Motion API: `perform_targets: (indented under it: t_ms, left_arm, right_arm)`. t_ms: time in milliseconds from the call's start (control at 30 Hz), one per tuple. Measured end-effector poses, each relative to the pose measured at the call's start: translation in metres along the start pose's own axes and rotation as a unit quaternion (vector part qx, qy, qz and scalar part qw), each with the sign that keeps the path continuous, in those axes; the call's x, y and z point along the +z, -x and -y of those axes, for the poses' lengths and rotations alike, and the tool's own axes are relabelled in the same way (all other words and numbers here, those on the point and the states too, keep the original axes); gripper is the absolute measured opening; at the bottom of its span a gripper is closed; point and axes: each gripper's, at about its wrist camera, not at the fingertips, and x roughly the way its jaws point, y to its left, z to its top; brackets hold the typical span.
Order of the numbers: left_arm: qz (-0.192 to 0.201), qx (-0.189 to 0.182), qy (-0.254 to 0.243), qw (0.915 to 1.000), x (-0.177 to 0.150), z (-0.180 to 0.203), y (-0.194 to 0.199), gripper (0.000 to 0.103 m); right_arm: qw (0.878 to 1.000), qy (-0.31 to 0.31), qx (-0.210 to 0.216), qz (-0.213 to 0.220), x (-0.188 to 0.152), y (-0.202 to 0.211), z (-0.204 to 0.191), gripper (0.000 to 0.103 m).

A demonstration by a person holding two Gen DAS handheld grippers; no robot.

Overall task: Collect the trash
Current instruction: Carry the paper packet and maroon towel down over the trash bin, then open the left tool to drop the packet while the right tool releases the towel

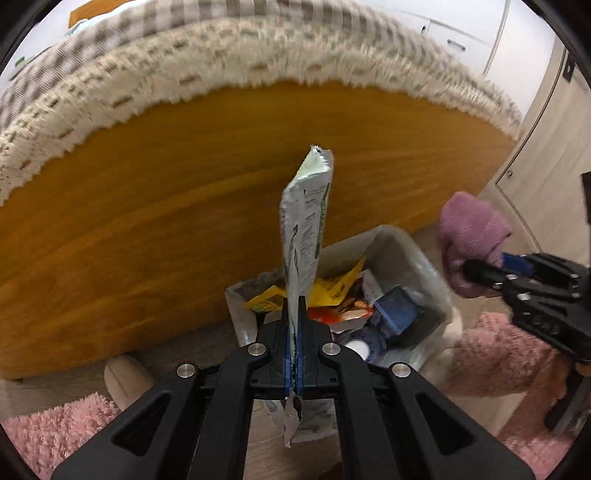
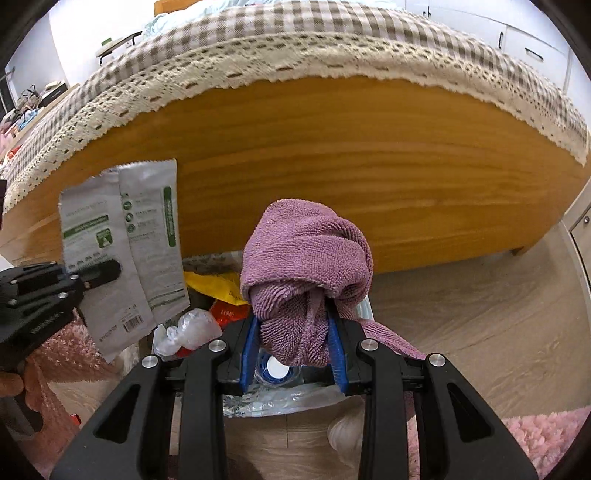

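In the left wrist view the left gripper (image 1: 294, 317) sits at the bottom centre of the frame, its blue-padded jaws clamped tight on a grey-and-green foil wrapper (image 1: 306, 225). The wrapper stands edge-on, rising from the pads to the middle of the frame, with a torn scrap of it hanging below the jaws. Just behind and to the right of the pads stands a small trash bin (image 1: 406, 251) with a clear liner, set on the wood-look floor (image 1: 192, 343) close against the orange wooden side of a bed (image 1: 166, 221). The bin already holds a yellow wrapper (image 1: 336, 284), an orange packet, a blue box (image 1: 397, 308) and a white bottle cap.

At the right edge of that frame the right gripper (image 1: 476, 267) comes in from the side, gripping a bundled purple cloth (image 1: 469, 236) that hangs just right of the bin's rim.

The right wrist view shows the same grip from behind: the right gripper (image 2: 293, 343) has its jaws part-way closed on the knotted purple cloth (image 2: 306, 251) (the bundle fills the gap between the blue pads), one tail of it trailing to the lower right. The bin's contents show beneath and to the left of it. In the left of this frame the wrapper (image 2: 122, 243) shows its flat printed face, pinched by the left gripper (image 2: 107, 271). A checked bedspread (image 2: 295, 33) with lace trim arcs across the top, and a pink shaggy rug (image 2: 546, 432) shows at lower right.
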Motion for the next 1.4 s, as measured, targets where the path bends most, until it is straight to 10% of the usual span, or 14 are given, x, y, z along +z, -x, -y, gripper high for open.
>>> perform_targets:
  t_ms: [233, 600, 1000, 1400]
  left_arm:
    - [-0.037, 0.083, -0.022, 0.9956, -0.011, 0.01, -0.04, 0.0]
    - [-0.167, 0.088, 0.005, 0.9819, -0.033, 0.015, -0.13, 0.0]
    - [-0.19, 0.064, -0.066, 0.9774, -0.036, 0.04, -0.175, 0.001]
    - [-0.218, 0.014, -0.029, 0.9753, -0.029, 0.017, -0.214, 0.001]
  right_arm:
    - [1.0, -0.007, 0.007, 0.0, 0.002, -0.001, 0.0, 0.032]
    - [0.999, -0.028, 0.006, -0.016, 0.001, -0.009, 0.014, 0.032]
    - [0.998, -0.033, 0.005, -0.06, -0.001, -0.04, 0.015, 0.032]
    - [0.992, -0.039, -0.011, -0.121, -0.005, -0.087, 0.019, 0.032]
